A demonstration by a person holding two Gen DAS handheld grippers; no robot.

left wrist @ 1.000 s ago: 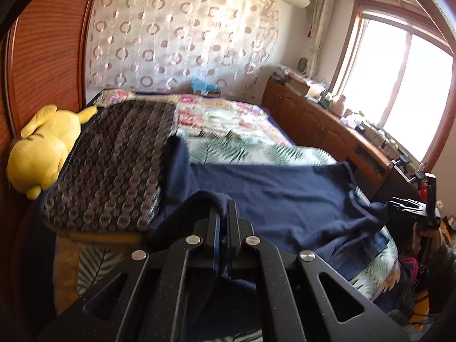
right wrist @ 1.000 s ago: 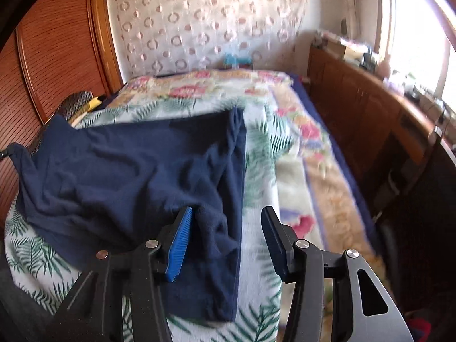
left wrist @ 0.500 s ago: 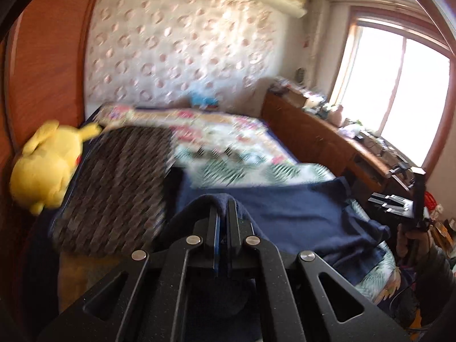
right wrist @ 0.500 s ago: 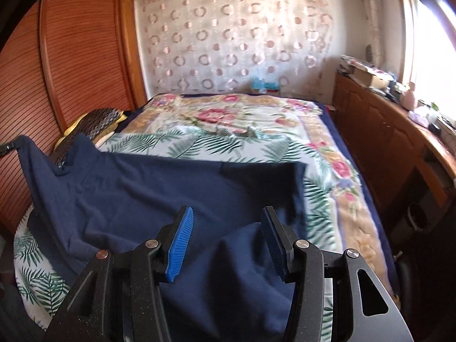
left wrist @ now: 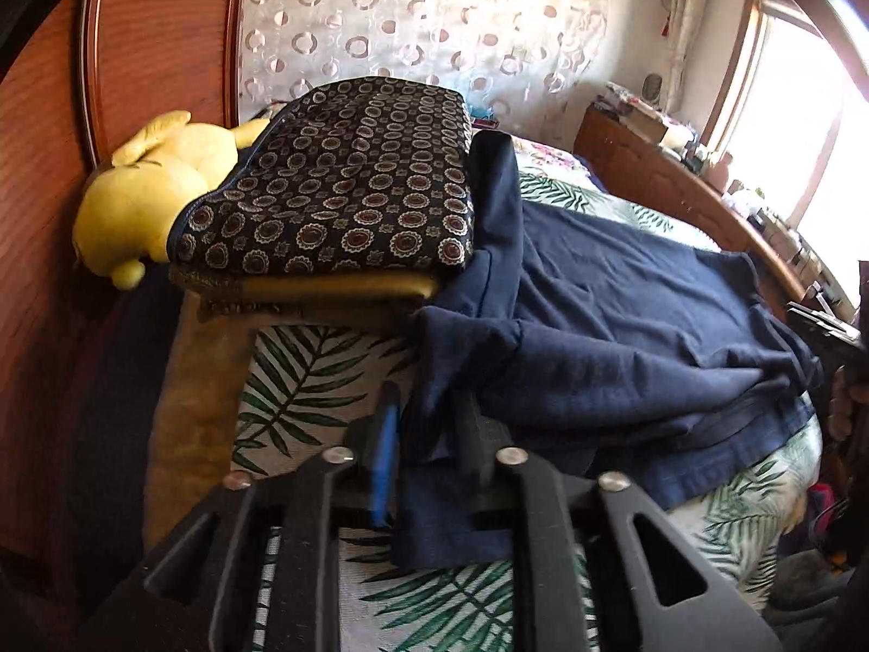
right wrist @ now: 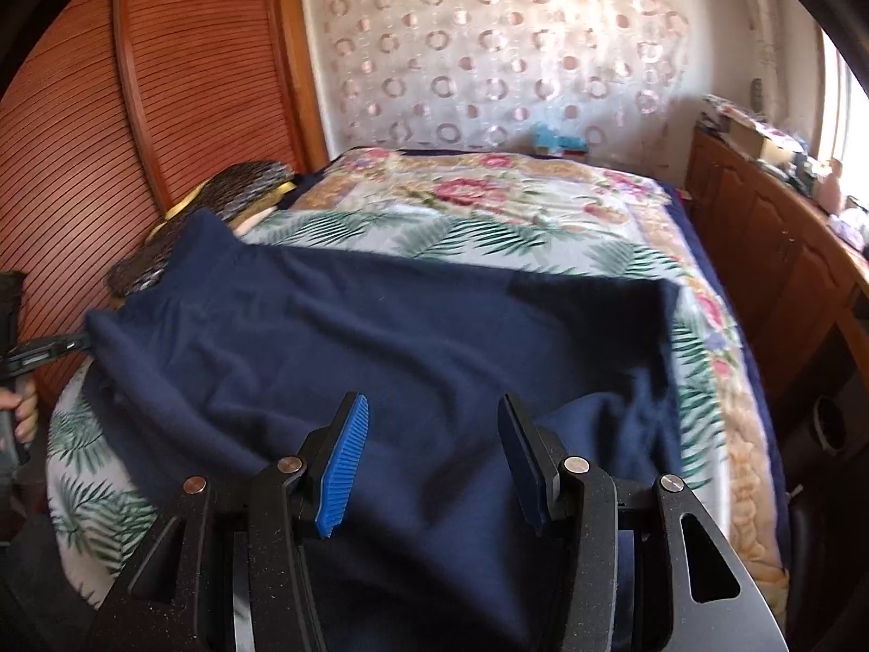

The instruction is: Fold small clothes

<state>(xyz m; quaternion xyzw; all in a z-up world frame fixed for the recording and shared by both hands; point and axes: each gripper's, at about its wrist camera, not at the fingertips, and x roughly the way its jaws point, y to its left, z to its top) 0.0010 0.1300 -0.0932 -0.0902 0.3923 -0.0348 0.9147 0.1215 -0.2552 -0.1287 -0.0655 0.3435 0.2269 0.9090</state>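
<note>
A navy blue garment (left wrist: 624, 326) lies spread and rumpled across the leaf-print bedspread (left wrist: 304, 380). One edge rests up against a patterned cushion. My left gripper (left wrist: 429, 434) is low over the garment's near corner. Its jaws are opening, and a fold of navy cloth hangs loose between them. In the right wrist view the same garment (right wrist: 407, 326) covers the near part of the bed. My right gripper (right wrist: 432, 451) hovers open just above it, with cloth beneath the fingers and nothing pinched. The left gripper (right wrist: 32, 348) and a hand show at that view's left edge.
A dark patterned cushion (left wrist: 347, 185) lies on a yellow pad, with a yellow plush toy (left wrist: 141, 195) behind it against the wooden headboard (right wrist: 81, 163). A wooden cabinet (right wrist: 787, 271) with clutter on top runs along the bed's far side. The floral bedspread (right wrist: 489, 201) stretches beyond the garment.
My left gripper has sunk toward the bed and its jaws have parted from their shut grip on the cloth. The garment has dropped flatter. My right gripper slid sideways over the cloth, still open.
</note>
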